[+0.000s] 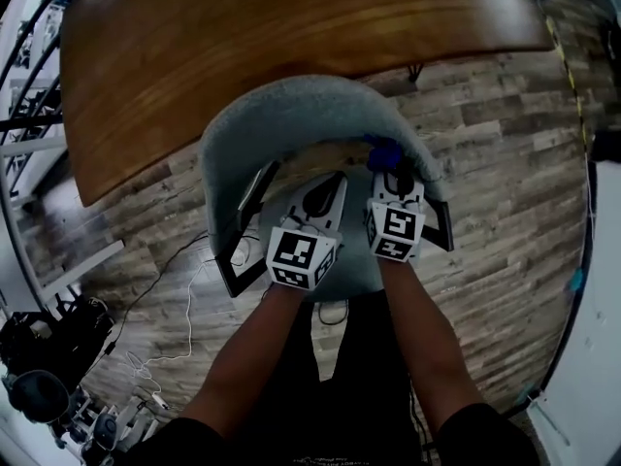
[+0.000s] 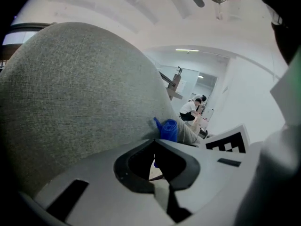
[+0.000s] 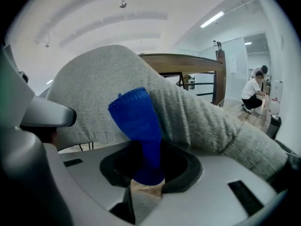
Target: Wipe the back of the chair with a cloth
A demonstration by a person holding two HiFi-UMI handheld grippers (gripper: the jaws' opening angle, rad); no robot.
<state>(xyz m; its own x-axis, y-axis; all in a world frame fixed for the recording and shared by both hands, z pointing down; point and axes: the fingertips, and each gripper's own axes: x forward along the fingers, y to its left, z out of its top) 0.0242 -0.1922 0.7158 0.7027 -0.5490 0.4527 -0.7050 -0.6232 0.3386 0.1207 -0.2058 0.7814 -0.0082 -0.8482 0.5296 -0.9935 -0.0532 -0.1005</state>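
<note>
The chair's grey fabric back [image 1: 291, 115] curves just ahead of both grippers. My right gripper [image 1: 393, 175] is shut on a blue cloth [image 1: 383, 151], which presses on the inner face of the back near its right side. In the right gripper view the blue cloth [image 3: 138, 126] stands up from the right gripper [image 3: 146, 147] against the grey chair back [image 3: 197, 112]. My left gripper [image 1: 328, 190] hovers over the seat beside it, shut and holding nothing. In the left gripper view the left gripper [image 2: 154, 144] points at the chair back [image 2: 75, 102], with the cloth [image 2: 168, 129] just beyond.
A large brown wooden table [image 1: 243, 47] stands close behind the chair. Black armrests [image 1: 254, 190] [image 1: 439, 223] flank the grippers. Cables [image 1: 184, 328] and gear lie on the plank floor at the left. A person [image 3: 254, 93] crouches far off in the room.
</note>
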